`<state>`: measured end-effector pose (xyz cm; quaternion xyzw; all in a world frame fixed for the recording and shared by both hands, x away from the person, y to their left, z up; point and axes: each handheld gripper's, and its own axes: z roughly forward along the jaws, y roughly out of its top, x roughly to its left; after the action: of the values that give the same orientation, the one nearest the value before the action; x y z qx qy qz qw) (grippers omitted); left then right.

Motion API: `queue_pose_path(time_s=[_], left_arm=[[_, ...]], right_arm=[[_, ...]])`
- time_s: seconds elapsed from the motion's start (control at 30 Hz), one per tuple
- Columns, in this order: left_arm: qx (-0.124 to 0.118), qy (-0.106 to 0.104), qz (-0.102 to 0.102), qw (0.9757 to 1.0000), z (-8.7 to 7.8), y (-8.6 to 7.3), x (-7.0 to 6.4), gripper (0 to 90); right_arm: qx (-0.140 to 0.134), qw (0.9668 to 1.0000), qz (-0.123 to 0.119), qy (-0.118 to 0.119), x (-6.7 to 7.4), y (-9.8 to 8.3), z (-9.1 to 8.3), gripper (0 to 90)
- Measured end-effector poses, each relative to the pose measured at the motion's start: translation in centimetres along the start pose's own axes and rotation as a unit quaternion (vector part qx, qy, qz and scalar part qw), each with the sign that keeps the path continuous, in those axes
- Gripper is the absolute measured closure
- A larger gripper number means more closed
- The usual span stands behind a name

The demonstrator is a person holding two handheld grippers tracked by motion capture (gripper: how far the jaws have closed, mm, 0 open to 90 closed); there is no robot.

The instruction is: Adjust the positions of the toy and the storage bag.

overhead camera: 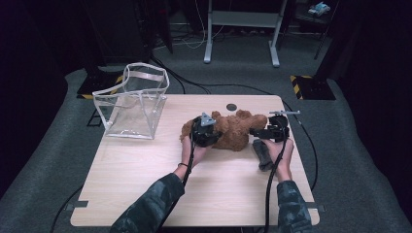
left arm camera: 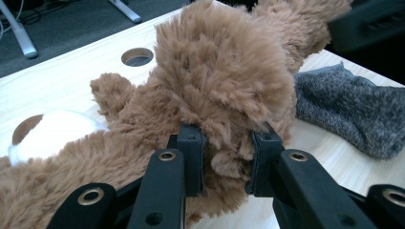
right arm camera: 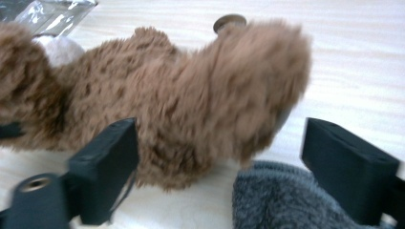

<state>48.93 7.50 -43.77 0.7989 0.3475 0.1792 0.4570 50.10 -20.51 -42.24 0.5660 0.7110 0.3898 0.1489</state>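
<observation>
A brown plush teddy bear (overhead camera: 233,130) lies on the wooden table (overhead camera: 194,194), right of centre. My left gripper (overhead camera: 206,133) sits at its left end. In the left gripper view (left arm camera: 224,148) both pads press into a furry limb of the bear (left arm camera: 219,81), so it is shut on the bear. My right gripper (overhead camera: 269,131) is at the bear's right end. Its jaws (right arm camera: 222,138) stand wide on either side of another limb of the bear (right arm camera: 191,109), with the right pad clear of the fur. A grey fuzzy cloth piece (overhead camera: 263,154) lies just below that gripper.
A clear plastic bag (overhead camera: 133,102) with white trim stands open at the table's far left corner. A round cable hole (overhead camera: 231,107) sits near the far edge behind the bear. The grey cloth (left arm camera: 353,109) touches the bear's right side. Light table surface stretches in front of both hands.
</observation>
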Motion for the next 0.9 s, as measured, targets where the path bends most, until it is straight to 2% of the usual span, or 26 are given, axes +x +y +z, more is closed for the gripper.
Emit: queue_pose_path(time_s=[0.07,0.1,0.13,0.27,0.3,0.33,0.37,0.4,0.47,0.67,0.77,0.9], left_arm=[[0.0,-0.003,0.0,1.0,-0.1,-0.1,0.1,72.7],[-0.002,-0.003,-0.003,1.0,-0.3,-0.3,0.2,72.7],[-0.002,-0.007,-0.002,1.0,-0.5,-0.5,0.4,73.1],[-0.001,-0.008,-0.003,1.0,-0.9,-1.0,0.6,73.4],[-0.002,-0.008,-0.004,1.0,-1.0,-1.0,0.6,73.6],[-0.002,-0.008,-0.004,1.0,-1.0,-1.0,0.6,73.8],[-0.005,-0.004,-0.006,1.0,-1.1,-1.1,0.6,73.8],[-0.004,-0.005,-0.004,1.0,-1.2,-1.1,0.7,74.2],[-0.008,0.0,-0.003,1.0,-1.3,-1.0,0.7,75.2],[-0.019,0.012,0.003,0.9997,-2.0,-0.3,1.1,75.9],[-0.024,0.021,0.008,0.9994,-2.4,0.2,1.3,75.9],[-0.025,0.032,0.007,0.9991,-2.8,0.9,1.9,76.0]], right_arm=[[-0.003,1.0,-0.001,-0.005,0.1,0.1,0.1,15.5],[-0.006,1.0,-0.004,0.001,0.1,0.2,0.2,18.5],[-0.003,1.0,-0.002,-0.003,0.2,0.5,0.3,26.1],[0.002,0.9998,0.007,0.018,0.1,0.8,0.6,39.7],[0.001,0.9999,0.003,0.016,0.2,0.9,0.6,46.3],[0.001,0.9999,0.003,0.016,0.2,0.9,0.6,46.3],[0.003,0.9998,0.002,0.018,0.4,0.9,0.7,50.0],[0.005,0.9998,-0.007,0.017,0.7,0.9,0.7,57.8],[0.0,0.9997,-0.021,0.015,1.3,0.9,0.6,65.0],[-0.021,0.9987,-0.047,0.001,2.4,1.3,-0.2,68.3],[-0.024,0.998,-0.058,0.008,3.1,1.7,-0.8,68.3],[-0.033,0.9974,-0.063,0.005,3.9,2.0,-1.5,68.5]])
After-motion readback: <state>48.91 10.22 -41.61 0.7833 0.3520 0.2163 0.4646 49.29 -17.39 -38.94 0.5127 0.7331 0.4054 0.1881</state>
